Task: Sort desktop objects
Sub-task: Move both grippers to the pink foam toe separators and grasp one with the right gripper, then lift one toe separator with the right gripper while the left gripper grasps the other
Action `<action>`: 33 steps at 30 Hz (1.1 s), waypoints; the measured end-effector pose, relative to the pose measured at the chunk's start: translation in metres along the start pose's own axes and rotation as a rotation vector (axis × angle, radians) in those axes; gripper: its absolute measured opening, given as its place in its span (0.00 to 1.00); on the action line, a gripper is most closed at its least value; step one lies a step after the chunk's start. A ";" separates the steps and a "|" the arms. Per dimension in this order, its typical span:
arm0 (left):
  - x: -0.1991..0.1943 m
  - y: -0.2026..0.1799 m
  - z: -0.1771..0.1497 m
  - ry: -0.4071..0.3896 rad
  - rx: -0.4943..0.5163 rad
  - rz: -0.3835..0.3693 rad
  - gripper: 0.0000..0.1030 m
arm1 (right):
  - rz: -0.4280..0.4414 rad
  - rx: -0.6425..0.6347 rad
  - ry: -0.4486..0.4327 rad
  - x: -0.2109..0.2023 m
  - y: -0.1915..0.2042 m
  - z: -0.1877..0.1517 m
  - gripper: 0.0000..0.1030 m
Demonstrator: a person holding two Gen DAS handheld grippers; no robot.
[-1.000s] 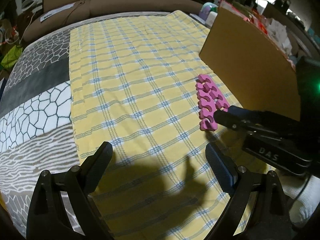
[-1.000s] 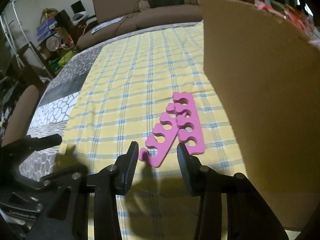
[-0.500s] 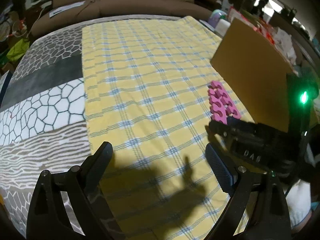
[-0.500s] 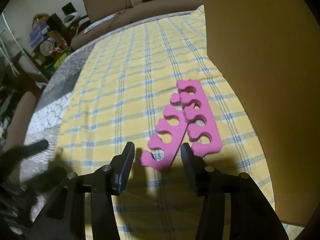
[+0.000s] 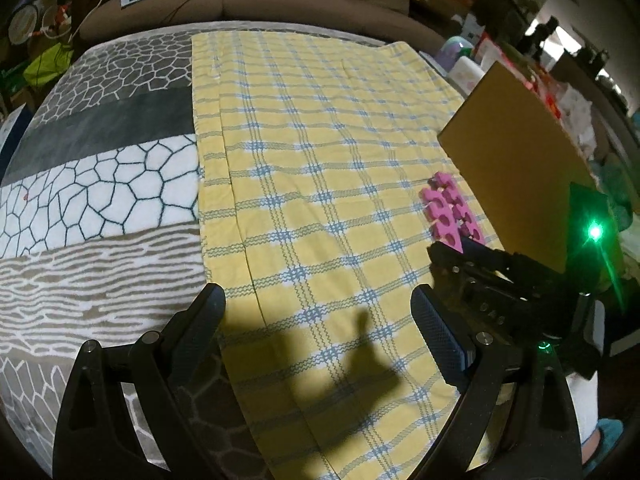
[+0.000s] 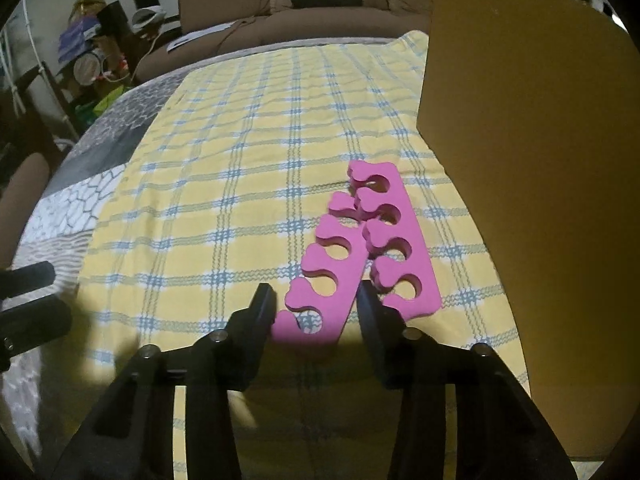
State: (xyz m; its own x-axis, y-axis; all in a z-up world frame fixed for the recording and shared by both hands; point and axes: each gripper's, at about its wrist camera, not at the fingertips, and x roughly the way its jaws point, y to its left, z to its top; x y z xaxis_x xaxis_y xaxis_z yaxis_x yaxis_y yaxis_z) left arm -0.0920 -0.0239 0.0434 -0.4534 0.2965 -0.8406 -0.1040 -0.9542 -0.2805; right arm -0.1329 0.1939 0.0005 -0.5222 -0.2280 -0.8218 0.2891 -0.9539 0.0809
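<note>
While right gripper (image 6: 316,300) fingers have been narrowing around pink toe separators (image 6: 352,248), cardboard (image 6: 520,160) stands beside.

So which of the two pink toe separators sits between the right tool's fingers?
The left toe separator, the one lying slanted with its near end between the tool's fingers. The other lies beside the cardboard.

Matte black two-finger tools (image 6: 316,304) with silver screws, ribbed pads (image 5: 436,332), green indicator light (image 5: 595,232).
</note>
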 end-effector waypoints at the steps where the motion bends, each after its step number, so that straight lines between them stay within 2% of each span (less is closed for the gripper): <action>1: -0.001 0.000 0.001 0.000 -0.001 -0.002 0.90 | 0.017 0.008 0.009 -0.001 -0.002 0.001 0.32; 7: -0.003 -0.009 0.007 0.004 -0.017 -0.043 0.90 | 0.121 -0.007 0.071 -0.017 -0.004 -0.006 0.32; 13: 0.010 -0.035 0.022 0.028 -0.017 -0.083 0.90 | 0.221 0.001 0.116 -0.039 -0.007 -0.024 0.32; 18: 0.035 -0.066 0.041 0.056 0.044 -0.089 0.90 | 0.226 0.018 0.124 -0.044 -0.015 -0.038 0.32; 21: 0.054 -0.086 0.052 0.085 0.087 -0.066 0.90 | 0.230 0.028 0.132 -0.049 -0.023 -0.047 0.32; 26: 0.084 -0.103 0.064 0.143 0.027 -0.107 0.90 | 0.254 0.053 0.141 -0.057 -0.034 -0.059 0.32; 33: 0.120 -0.128 0.068 0.205 -0.012 -0.028 0.90 | 0.237 0.024 0.123 -0.063 -0.035 -0.066 0.32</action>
State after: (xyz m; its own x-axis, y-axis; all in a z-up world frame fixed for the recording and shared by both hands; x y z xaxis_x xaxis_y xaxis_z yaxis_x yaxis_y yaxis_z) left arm -0.1929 0.1316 0.0096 -0.2611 0.3255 -0.9088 -0.1024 -0.9455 -0.3093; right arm -0.0571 0.2543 0.0127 -0.3405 -0.4211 -0.8407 0.3717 -0.8816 0.2910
